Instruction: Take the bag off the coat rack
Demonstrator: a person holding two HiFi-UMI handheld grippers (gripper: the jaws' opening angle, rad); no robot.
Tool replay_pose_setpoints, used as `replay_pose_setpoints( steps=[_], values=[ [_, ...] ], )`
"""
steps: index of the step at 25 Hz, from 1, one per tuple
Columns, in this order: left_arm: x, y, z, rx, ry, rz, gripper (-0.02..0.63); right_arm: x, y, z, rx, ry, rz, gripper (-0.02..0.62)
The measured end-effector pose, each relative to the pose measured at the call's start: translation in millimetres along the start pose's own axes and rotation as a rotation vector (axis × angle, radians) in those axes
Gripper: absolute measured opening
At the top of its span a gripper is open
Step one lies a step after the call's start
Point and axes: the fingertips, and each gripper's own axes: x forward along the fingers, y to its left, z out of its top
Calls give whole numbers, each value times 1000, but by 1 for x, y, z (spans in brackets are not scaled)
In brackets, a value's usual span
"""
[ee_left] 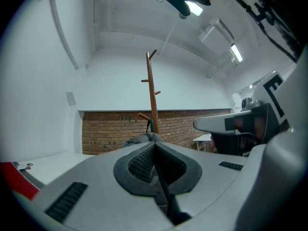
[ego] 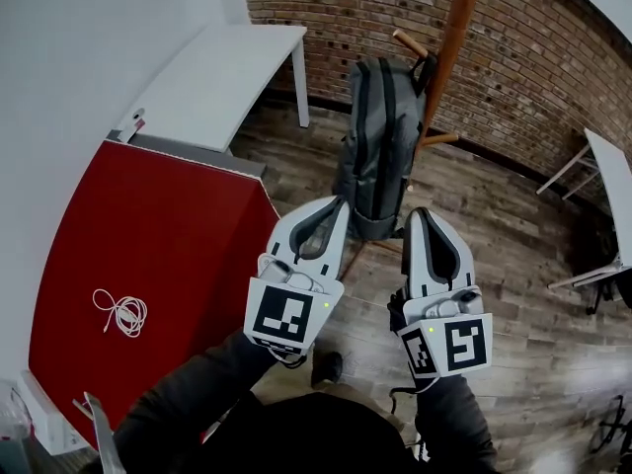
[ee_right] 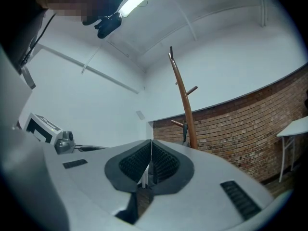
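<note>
Left gripper (ego: 339,205): jaws pressed together with nothing between them. I have it pointing level at the rack, on the left of the pair.
Right gripper (ego: 419,215): also closed and empty, just beside the left one and aimed the same way.
Bag (ego: 380,141): a grey backpack hanging upright on the coat rack (ego: 450,52), farther off than both grippers and apart from them. Its bottom hangs clear of the wooden floor (ego: 513,265).
Hang point: the top of the bag appears to be caught on a peg (ego: 410,42) on the left of the pole. I cannot make out the loop itself.
How it should handle: soft fabric that will sag and fold, I judge. It looks slack and fairly flat, so probably light. The cloth is not slippery and nothing about it seems fragile.
Where I would take hold: high up, at the carry loop or the top of a shoulder strap (ego: 362,117). A grip there lifts the weight straight off the peg.
Jaws needed: both must open before either can pinch a strap.
Risk: pulling low on the body would likely only stretch the fabric against the peg and tip the rack.
</note>
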Motion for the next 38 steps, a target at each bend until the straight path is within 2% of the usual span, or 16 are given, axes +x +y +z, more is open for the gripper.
replay_pose_setpoints(
  steps=[5, 13, 17, 21, 25, 30, 38],
  values=[
    [29, 17, -11, -13, 4, -26, 9, 25, -13, -9, -10, 12, -29, 8],
    [77, 54, 3, -69, -43, -34, 9, 60, -39, -1, -44, 5, -88, 8],
    [95, 78, 9, -60, -56, -27, 9, 78, -57, 10, 9, 4, -104, 15],
    [120, 98, 14, -59, -67, -40, 9, 101, -63, 5, 3, 34, -105, 178],
    [138, 109, 14, -65, -80, -77, 9, 124, -60, -12, -1, 81, -86, 253],
    [158, 122, 3, -41, -68, -105, 9, 139, -68, -33, -8, 134, -108, 284],
    [177, 116, -2, -23, -56, -118, 9, 151, -82, -49, -3, 158, -108, 284]
  ],
)
